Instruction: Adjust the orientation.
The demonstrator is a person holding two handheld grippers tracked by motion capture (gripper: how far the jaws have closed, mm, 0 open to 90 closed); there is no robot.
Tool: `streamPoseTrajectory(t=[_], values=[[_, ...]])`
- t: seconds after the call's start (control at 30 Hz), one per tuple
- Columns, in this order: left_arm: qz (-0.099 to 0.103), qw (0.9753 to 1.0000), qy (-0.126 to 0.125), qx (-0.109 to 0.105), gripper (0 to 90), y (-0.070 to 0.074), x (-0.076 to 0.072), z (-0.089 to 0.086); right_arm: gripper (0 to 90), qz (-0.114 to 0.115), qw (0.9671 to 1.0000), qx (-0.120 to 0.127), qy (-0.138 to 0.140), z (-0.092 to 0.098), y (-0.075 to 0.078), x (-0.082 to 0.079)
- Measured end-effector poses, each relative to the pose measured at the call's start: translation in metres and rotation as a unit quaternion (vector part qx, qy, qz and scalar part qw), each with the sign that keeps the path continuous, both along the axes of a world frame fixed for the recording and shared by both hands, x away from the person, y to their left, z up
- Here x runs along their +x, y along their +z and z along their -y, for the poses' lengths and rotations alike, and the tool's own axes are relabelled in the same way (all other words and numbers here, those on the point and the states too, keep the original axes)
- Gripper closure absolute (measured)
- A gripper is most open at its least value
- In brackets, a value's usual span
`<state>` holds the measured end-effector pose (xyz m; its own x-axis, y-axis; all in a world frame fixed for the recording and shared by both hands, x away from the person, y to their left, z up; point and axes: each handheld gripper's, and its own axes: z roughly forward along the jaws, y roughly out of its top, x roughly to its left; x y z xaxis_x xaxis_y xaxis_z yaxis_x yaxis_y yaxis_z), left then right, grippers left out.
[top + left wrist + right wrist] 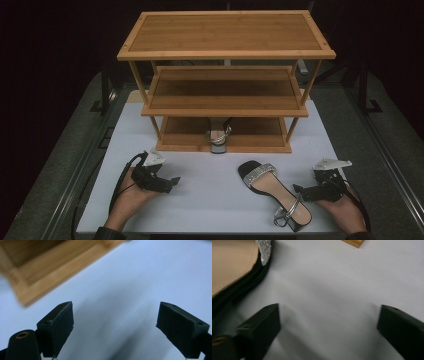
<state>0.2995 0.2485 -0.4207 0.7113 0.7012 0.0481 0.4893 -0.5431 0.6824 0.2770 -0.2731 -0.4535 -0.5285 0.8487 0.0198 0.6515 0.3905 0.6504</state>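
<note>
A black sandal [274, 190] with a tan insole and a silver glitter strap lies on the white table, toe toward the rack. Its mate [218, 136] stands on the bottom shelf of the wooden rack [225, 50]. My right gripper [298, 190] rests just right of the sandal on the table, open, nothing between its jaws; the sandal's edge [234, 272] shows at the upper left in the right gripper view. My left gripper [172, 182] lies at the table's front left, open and empty, with the rack's base corner [37, 277] ahead of it.
The three-shelf bamboo rack stands at the back of the white table [210, 200]. Its top and middle shelves are bare. Dark floor and metal rails [75, 180] flank the table. A black cable [120, 175] trails from the left gripper.
</note>
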Motion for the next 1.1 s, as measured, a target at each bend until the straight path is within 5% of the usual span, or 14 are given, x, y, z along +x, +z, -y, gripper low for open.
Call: streamPoseTrajectory(t=[0.03,0.17,0.37,0.53,0.93,0.97,1.1], values=[[0.0,1.0,0.006,-0.001,13.1,-0.003,-0.004,-0.008,15.8,-0.008,1.0,0.002,0.003,0.001,0.005,-0.001],[-0.002,0.9999,0.009,0.005,13.1,-0.011,-0.012,-0.023,23.4,-0.025,0.9993,0.026,-0.004,0.003,0.016,0.0],[-0.008,0.9999,0.011,0.008,13.0,-0.025,-0.018,-0.033,26.8,-0.025,0.9986,0.047,0.004,-0.002,0.033,0.0],[-0.005,0.9997,0.009,-0.021,12.9,-0.029,-0.019,-0.035,32.0,-0.018,0.9967,0.064,0.047,-0.024,0.049,0.003],[0.0,0.9996,0.001,-0.029,12.8,-0.031,-0.018,-0.038,53.5,-0.054,0.9916,0.054,0.105,-0.061,0.035,0.034],[0.0,0.9996,0.001,-0.029,12.8,-0.031,-0.018,-0.038,66.9,-0.058,0.9903,0.049,0.116,-0.066,0.032,0.039],[-0.001,0.9996,0.0,-0.029,12.7,-0.031,-0.018,-0.038,78.9,-0.053,0.9915,0.042,0.111,-0.069,0.034,0.043]])
